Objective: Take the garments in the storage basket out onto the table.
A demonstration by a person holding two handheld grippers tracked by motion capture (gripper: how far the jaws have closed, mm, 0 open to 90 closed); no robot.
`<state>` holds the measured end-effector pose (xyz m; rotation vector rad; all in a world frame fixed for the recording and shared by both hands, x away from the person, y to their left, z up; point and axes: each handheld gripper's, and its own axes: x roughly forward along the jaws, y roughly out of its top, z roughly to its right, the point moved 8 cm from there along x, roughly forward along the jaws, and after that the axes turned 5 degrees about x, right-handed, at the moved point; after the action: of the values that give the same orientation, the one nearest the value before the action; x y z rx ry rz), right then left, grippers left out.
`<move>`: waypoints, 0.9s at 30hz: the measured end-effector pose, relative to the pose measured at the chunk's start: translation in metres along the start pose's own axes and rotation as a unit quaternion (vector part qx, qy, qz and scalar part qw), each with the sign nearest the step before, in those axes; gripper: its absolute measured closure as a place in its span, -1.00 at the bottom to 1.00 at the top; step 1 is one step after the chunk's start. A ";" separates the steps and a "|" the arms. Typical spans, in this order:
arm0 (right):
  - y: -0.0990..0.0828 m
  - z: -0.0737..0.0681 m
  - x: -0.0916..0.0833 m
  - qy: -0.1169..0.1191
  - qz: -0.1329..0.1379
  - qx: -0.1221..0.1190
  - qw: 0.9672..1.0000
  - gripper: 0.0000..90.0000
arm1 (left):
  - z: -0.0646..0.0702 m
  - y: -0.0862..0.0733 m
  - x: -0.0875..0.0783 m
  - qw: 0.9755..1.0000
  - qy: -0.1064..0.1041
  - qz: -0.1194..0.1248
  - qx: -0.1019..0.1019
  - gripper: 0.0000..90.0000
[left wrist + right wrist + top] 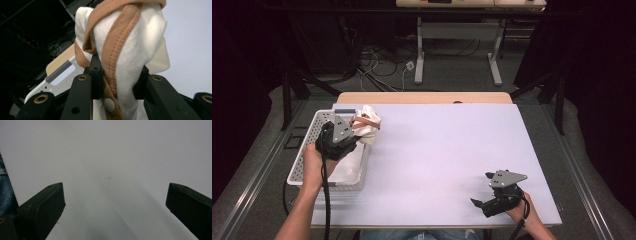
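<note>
A white garment with tan-brown trim (366, 125) is lifted above the right rim of a white perforated basket (310, 145) at the table's left. My left gripper (354, 134) is shut on it. In the left gripper view the bunched cloth (130, 50) rises between the two black jaws, with a white snap button (109, 104) on its brown band. Near the front right of the table my right gripper (478, 205) rests low with its jaws wide apart. In the right gripper view its fingers (42, 207) stand over bare white tabletop with nothing between them.
More white cloth (349, 167) lies inside the basket. The white table top (447, 150) spreads wide between the two grippers, with a wooden strip (424, 97) along its far edge. Beyond it are desk legs and cables (382, 65) on the floor. Blue jeans (5, 192) show at the left of the right gripper view.
</note>
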<state>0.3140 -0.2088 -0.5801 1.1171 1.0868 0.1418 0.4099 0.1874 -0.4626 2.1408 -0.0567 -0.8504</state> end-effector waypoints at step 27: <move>0.000 0.000 0.000 0.004 0.000 0.002 1.000 -0.96 | 0.038 0.036 0.012 0.998 -0.051 0.025 0.039 0.54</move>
<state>0.3143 -0.2089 -0.5807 1.1217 1.0940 0.1433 0.4051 0.1338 -0.4601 2.1587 -0.1977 -0.9416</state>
